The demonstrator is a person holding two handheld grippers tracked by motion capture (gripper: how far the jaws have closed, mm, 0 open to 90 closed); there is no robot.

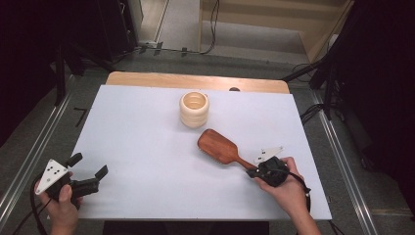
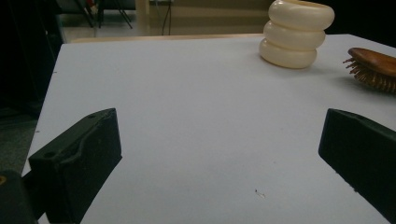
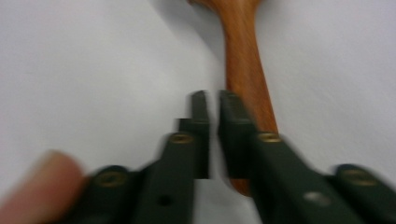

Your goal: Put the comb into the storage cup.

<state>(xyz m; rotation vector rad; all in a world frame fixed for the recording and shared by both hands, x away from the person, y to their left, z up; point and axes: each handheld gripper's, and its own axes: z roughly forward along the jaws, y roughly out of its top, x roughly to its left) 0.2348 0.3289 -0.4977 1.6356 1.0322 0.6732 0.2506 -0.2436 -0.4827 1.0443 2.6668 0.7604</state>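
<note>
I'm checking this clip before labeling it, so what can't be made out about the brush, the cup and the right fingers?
- Brush bristles: high view, hidden beneath its wooden back.
- Brush head: right gripper view, cut off by the top edge.
- Right gripper fingers' contact with the handle: blurred there, hidden by the hand in the high view.
- Cup contents: left gripper view, rim cut off.

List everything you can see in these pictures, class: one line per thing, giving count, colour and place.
table: one, white top with a wooden far edge, middle of the high view.
cup: one, cream, ribbed in three rings, upright on the far middle of the table.
brush: one, reddish-brown wood, lying bristles down near the cup, handle toward the right hand.
cables: a few, black, on the floor beyond the table.
left hand-held gripper: one, black, jaws wide apart over the table's near left corner, nothing between them.
right hand-held gripper: one, black, jaws a narrow gap apart at the brush handle's end; the handle lies under the right jaw, not between them.
</note>
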